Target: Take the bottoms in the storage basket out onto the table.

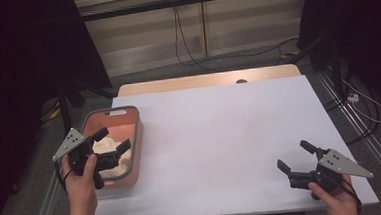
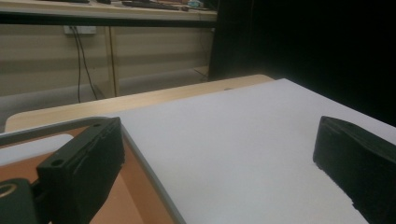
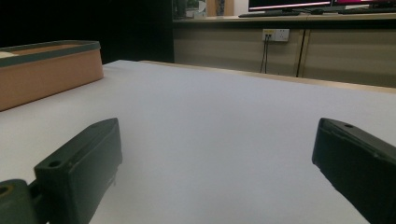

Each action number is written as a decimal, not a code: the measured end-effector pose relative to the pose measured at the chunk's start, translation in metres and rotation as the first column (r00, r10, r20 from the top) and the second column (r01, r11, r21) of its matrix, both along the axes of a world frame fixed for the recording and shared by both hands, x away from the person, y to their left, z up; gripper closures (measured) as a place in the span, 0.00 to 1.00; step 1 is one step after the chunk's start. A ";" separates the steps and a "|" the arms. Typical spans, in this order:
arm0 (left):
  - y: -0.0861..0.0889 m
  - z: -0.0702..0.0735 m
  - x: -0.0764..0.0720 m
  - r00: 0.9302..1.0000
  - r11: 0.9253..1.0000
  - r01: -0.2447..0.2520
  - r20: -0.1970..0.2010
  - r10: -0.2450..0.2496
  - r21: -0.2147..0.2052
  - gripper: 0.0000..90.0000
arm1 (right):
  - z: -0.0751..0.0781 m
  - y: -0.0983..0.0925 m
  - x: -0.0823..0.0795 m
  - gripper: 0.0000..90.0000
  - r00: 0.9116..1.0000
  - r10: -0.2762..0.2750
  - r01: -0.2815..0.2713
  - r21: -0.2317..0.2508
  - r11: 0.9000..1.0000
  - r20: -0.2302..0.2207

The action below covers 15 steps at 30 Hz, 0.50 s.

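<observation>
High view shows a white counter [image 1: 220, 135] with an orange bin [image 1: 137, 152] rimmed in grey at its left edge, and the left claw [image 1: 115, 139] hangs over that bin with its jaws spread wide and empty, above something pale that may be cloth [image 1: 111, 145], though the dim light leaves this unclear. Near the counter's front right corner the right claw [image 1: 295, 155] hovers low over the bare white surface, well apart from the bin, its jaws also spread wide with nothing between them. Right gripper view looks across the sheet to the bin's orange wall [image 3: 46, 74] at far left.
</observation>
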<state>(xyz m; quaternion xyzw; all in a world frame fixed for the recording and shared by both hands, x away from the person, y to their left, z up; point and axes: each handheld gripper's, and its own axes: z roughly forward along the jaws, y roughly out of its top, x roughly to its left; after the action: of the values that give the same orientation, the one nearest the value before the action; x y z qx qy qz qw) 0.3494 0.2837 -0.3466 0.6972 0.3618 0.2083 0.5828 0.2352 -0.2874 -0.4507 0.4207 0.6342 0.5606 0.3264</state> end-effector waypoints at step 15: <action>0.008 0.001 0.014 1.000 1.000 -0.006 -0.020 0.006 0.004 0.03 | 0.000 0.000 0.000 0.02 1.000 0.003 -0.003 -0.010 1.000 0.005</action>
<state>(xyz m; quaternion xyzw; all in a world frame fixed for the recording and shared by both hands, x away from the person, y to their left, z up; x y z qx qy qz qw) 0.3631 0.2914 -0.3456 0.6995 0.3694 0.2036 0.5769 0.2352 -0.2874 -0.4504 0.4167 0.6366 0.5591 0.3294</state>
